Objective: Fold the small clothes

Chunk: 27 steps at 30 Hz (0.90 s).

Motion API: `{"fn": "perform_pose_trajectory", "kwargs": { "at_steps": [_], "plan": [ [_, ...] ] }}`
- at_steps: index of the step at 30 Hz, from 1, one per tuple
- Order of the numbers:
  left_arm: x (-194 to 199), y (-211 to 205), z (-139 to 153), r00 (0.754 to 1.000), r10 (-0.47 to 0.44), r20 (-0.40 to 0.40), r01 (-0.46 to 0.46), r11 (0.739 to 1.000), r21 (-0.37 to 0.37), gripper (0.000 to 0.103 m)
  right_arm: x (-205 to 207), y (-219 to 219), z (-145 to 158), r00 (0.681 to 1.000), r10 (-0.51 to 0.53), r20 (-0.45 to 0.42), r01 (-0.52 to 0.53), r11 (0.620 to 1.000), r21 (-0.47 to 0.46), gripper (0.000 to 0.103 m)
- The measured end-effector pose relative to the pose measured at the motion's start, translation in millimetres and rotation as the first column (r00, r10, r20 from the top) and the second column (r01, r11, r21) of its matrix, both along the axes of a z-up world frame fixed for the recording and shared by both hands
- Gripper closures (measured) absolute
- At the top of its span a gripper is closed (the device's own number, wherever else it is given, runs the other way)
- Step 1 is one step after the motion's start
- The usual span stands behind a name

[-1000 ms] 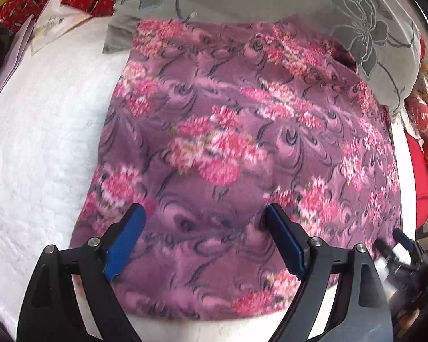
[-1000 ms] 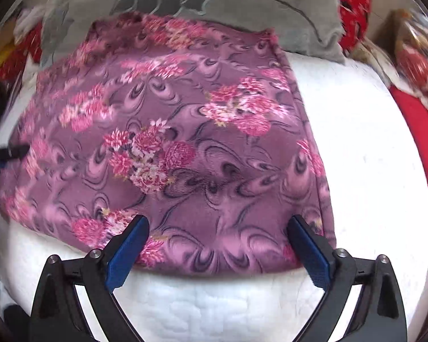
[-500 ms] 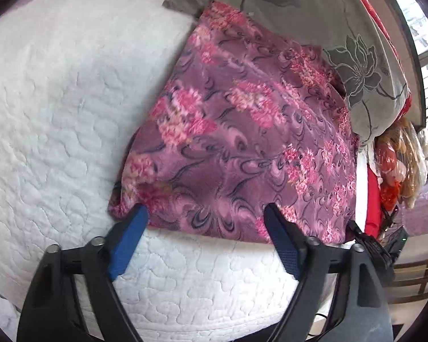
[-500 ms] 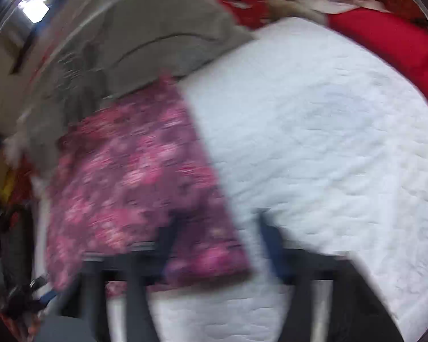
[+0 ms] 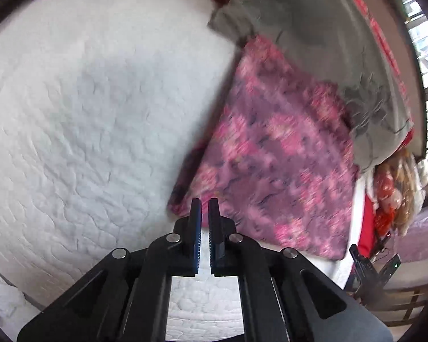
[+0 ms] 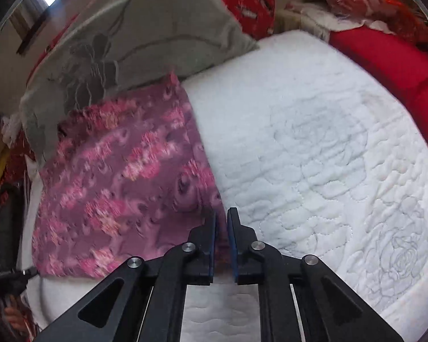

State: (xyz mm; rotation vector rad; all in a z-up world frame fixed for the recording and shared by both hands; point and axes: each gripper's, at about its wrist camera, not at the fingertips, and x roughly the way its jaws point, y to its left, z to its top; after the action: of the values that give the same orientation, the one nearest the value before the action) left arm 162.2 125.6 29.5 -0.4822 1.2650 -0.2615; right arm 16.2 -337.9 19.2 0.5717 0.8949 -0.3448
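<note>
A purple cloth with pink flowers [image 5: 274, 154] lies folded flat on a white quilted bed [image 5: 85, 108]. My left gripper [image 5: 204, 203] is closed to a narrow gap at the cloth's near left corner; cloth shows just behind the tips, and a grip on it cannot be confirmed. In the right wrist view the same cloth [image 6: 122, 182] lies to the left. My right gripper [image 6: 222, 213] is shut on the cloth's near right corner, with purple fabric showing between the blue pads.
A grey flowered pillow [image 5: 322, 37] lies behind the cloth, also in the right wrist view [image 6: 134, 40]. Red bedding [image 6: 391, 65] and bags [image 5: 396, 182] sit at the bed's right side. The white quilt [image 6: 314, 156] spreads to the right.
Both grippers were wide open over the cloth's near edge. They swung outward to its near corners and closed, the left at the left corner, the right on the right corner.
</note>
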Motion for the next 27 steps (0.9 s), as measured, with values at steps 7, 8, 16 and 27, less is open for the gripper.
{"fn": "perform_pose_trajectory", "kwargs": {
  "at_steps": [7,8,16,27],
  "plan": [
    [19,-50,7,0.989,-0.101,0.105,0.082,0.983,0.165,0.049,36,43,14,0.993,0.088,0.085,-0.089,0.996,0.008,0.083],
    [22,-58,-4,0.988,-0.124,0.096,0.101,0.971,0.216,0.049,39,46,6,0.993,0.097,0.060,-0.098,0.995,0.013,0.081],
    [37,-78,11,0.958,-0.236,0.165,0.201,0.958,0.203,0.050,64,30,3,0.995,0.081,0.065,-0.085,0.995,0.053,0.077],
    [97,-139,-29,0.930,-0.314,0.192,0.213,0.884,0.415,0.018,159,17,-30,0.998,0.056,-0.011,-0.056,0.998,0.019,0.063]
  ]
}}
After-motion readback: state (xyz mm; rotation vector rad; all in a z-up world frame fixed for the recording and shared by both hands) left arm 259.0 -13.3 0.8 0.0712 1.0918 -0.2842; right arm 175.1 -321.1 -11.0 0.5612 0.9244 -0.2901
